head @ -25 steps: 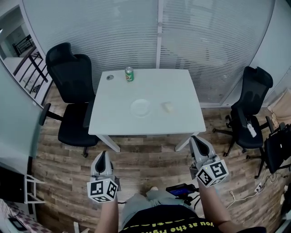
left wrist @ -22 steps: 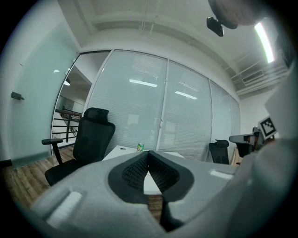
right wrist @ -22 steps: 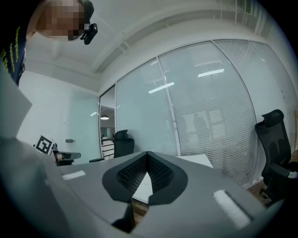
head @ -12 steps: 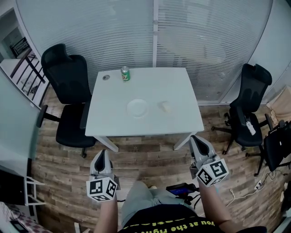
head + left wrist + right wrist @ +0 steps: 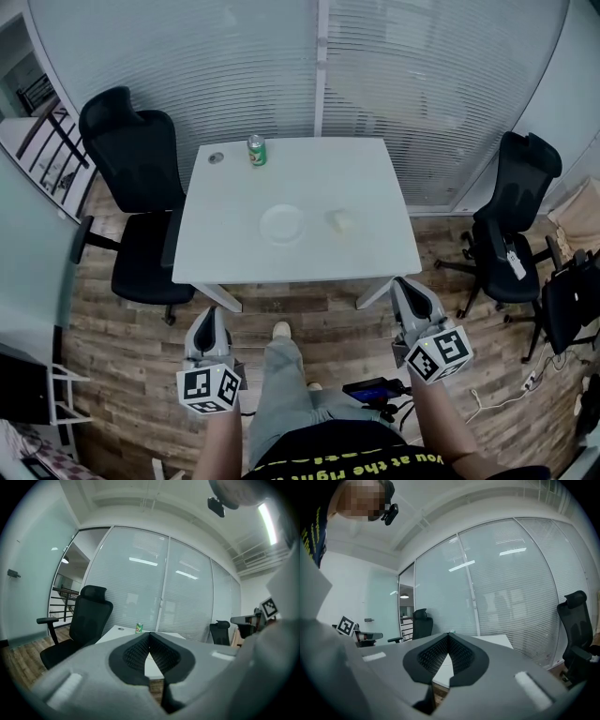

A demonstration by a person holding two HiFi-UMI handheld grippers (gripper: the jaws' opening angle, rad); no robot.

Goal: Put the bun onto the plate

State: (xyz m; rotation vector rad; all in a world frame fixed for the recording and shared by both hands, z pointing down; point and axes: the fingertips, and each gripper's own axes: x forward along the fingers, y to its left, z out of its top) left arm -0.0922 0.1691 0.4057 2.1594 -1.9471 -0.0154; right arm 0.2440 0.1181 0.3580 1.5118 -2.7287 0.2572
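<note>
A pale bun (image 5: 341, 221) lies on the white table (image 5: 375, 253), just right of a round white plate (image 5: 282, 225). Both grippers hang well short of the table's near edge, over the wooden floor. My left gripper (image 5: 210, 320) points at the table, its jaws meeting at the tips with nothing between them (image 5: 149, 634). My right gripper (image 5: 405, 286) is likewise shut and empty (image 5: 448, 635). The table shows beyond the jaw tips in both gripper views; bun and plate cannot be made out there.
A green can (image 5: 256, 150) and a small round lid (image 5: 216, 157) stand at the table's far left. Black office chairs flank the table, one left (image 5: 131, 178) and one right (image 5: 516, 206). A glass wall with blinds runs behind. My leg (image 5: 281, 375) steps forward between the grippers.
The table has drawn a little nearer and shifted left in the head view. A leg and shoe have swung forward between the grippers. Both grippers stay shut.
</note>
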